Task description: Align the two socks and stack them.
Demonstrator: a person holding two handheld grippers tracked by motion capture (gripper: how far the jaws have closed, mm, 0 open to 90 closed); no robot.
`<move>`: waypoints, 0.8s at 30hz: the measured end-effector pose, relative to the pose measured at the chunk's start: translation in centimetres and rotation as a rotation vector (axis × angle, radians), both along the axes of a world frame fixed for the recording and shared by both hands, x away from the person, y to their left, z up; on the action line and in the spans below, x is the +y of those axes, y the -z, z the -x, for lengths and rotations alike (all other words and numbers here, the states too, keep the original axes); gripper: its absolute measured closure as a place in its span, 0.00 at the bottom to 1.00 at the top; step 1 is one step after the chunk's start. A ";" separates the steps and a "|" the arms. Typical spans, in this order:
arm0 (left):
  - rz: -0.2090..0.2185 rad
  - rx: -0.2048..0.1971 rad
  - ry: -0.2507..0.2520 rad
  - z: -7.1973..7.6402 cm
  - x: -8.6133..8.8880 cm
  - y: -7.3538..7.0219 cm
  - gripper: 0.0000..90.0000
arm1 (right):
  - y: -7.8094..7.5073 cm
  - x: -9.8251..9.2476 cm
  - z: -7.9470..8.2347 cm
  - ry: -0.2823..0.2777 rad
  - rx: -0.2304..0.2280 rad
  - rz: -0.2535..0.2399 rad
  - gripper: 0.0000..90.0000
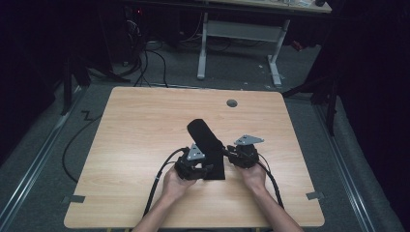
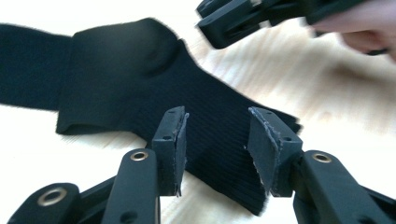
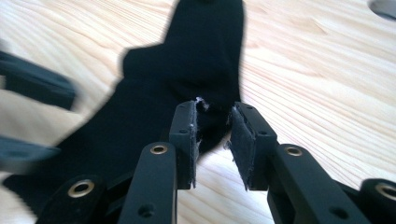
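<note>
Black sock (image 1: 207,145) lying flat near the middle of the wooden table (image 1: 145,125), running from toe end, farther from the person, down to ribbed cuff at the near end. All places below given relative to that sock.

Left of the sock's cuff end: left gripper (image 1: 199,170) held in the person's left hand (image 1: 175,183), touching the sock's near left edge, grey three-cornered plate on top, cable trailing back toward the table's near edge. In the left gripper view (image 2: 217,147), jaws released and standing apart over the ribbed cuff (image 2: 215,135), cloth lying between them but not pinched; pads clear of the fabric on both sides.

Right of the sock, about midway along its length: right gripper (image 1: 231,155) in the right hand (image 1: 254,176), its tip at the sock's right edge. In the right gripper view (image 3: 213,140), jaws narrowed around a fold of the sock's edge (image 3: 210,123), a small gap visible at each pad; whether the pads press on the cloth cannot be told.

Beyond the sock's toe end, well apart: a grey round cap (image 1: 232,103) set in the tabletop.
</note>
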State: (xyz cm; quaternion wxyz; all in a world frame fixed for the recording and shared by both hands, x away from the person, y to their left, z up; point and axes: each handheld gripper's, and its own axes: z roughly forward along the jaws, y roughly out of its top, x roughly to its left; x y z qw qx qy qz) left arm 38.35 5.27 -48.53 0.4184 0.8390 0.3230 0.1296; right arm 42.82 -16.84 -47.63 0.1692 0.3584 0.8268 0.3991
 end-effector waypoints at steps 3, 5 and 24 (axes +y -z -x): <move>-0.041 0.032 0.041 0.0 -0.8 0.9 0.61 | 0.0 1.0 0.5 -0.041 0.006 -0.005 0.78; -0.025 0.042 0.061 0.2 -1.0 1.2 0.61 | 0.3 1.5 0.6 -0.054 0.019 0.004 0.77; 0.061 0.107 -0.270 -5.7 2.9 -0.2 0.50 | 2.5 2.5 1.3 -0.098 0.035 0.059 0.75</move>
